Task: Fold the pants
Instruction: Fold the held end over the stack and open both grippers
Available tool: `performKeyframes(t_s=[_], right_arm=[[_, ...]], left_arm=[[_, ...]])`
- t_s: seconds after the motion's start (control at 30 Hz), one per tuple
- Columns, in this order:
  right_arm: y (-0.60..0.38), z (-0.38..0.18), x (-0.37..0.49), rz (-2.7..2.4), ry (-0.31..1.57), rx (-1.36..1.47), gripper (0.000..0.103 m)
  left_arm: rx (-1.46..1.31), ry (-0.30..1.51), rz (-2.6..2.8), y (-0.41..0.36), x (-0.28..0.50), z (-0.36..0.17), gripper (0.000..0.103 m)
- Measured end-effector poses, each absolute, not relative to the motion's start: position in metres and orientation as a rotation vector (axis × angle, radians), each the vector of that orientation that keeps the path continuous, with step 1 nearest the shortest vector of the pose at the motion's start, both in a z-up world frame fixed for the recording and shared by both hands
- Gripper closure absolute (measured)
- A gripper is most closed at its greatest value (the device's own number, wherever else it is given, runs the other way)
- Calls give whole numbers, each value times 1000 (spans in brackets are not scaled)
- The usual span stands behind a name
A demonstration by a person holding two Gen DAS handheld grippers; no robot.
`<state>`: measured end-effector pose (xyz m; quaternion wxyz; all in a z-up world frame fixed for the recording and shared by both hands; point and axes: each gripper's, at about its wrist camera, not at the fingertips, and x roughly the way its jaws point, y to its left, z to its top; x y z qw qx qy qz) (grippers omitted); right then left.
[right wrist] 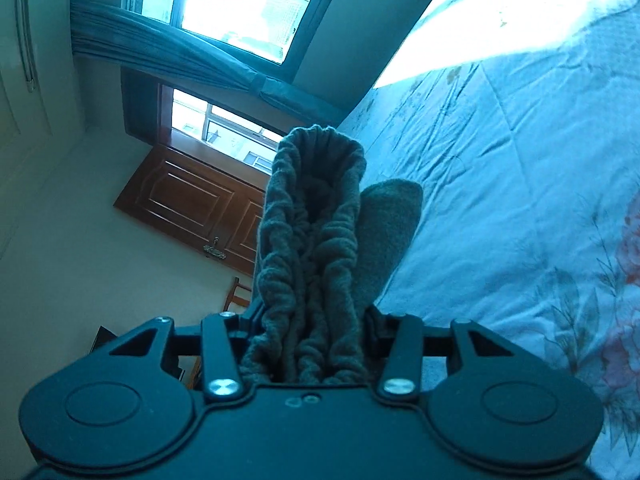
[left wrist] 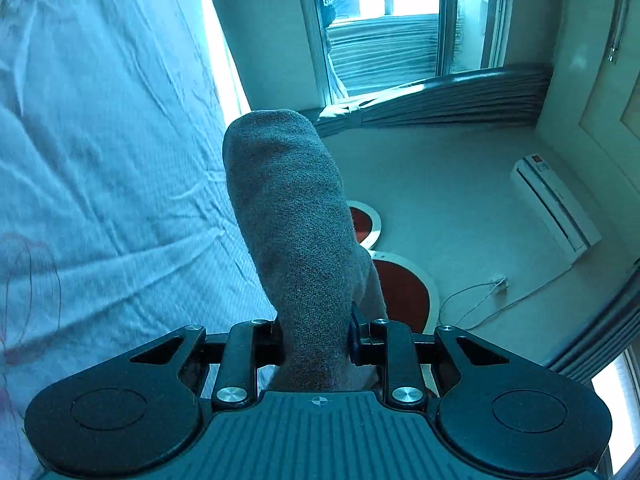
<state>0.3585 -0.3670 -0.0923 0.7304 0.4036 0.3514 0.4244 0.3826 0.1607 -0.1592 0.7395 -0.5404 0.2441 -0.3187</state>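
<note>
The pants are grey knit fabric. In the left wrist view my left gripper (left wrist: 316,340) is shut on a smooth fold of the pants (left wrist: 292,216), which stands up in front of the camera and hides the fingers. In the right wrist view my right gripper (right wrist: 310,344) is shut on the gathered elastic waistband of the pants (right wrist: 316,216); another grey part shows just behind it. Both grippers hold the fabric up off the bed.
A bed with a pale flowered sheet (left wrist: 100,160) fills the left of the left wrist view and the right of the right wrist view (right wrist: 520,180). Windows with curtains (left wrist: 460,96), a wall air conditioner (left wrist: 556,204), a wooden door (right wrist: 192,204) and a chair (right wrist: 236,296) are behind.
</note>
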Motion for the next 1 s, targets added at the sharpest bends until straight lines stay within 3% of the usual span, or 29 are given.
performKeyframes(t_s=[0.17, 0.33, 0.4, 0.5, 0.57, 0.6, 0.63, 0.67, 0.7, 0.83, 0.93, 1.0], right_arm=[[-311, -104, 431, 958, 835, 905, 65], [-289, -152, 460, 888, 927, 912, 65], [-289, -181, 459, 785, 977, 860, 62], [-298, -192, 449, 814, 934, 919, 57], [-299, -179, 439, 787, 925, 863, 48], [-303, -166, 432, 754, 901, 835, 32], [-308, -155, 424, 737, 870, 820, 22], [-315, -143, 414, 721, 826, 783, 8], [-321, -131, 404, 702, 784, 734, 6], [-346, -90, 352, 662, 699, 611, 6], [-357, -76, 305, 594, 715, 567, 6], [-361, -66, 256, 531, 590, 533, 6]], left_arm=[[-1177, 547, -581, 213, 425, -152, 77], [-1178, 617, -476, 231, 455, -185, 76], [-1182, 686, -344, 231, 462, -215, 69], [-1179, 631, -367, 228, 462, -227, 67], [-1169, 619, -353, 226, 457, -220, 59], [-1155, 605, -332, 227, 448, -212, 44], [-1123, 585, -317, 229, 438, -201, 25], [-1057, 562, -288, 230, 426, -185, 14], [-987, 548, -252, 228, 415, -172, 0], [-627, 556, -17, 223, 354, -124, 0], [-537, 607, 124, 225, 288, -107, 0], [-500, 568, 158, 218, 239, -102, 0]])
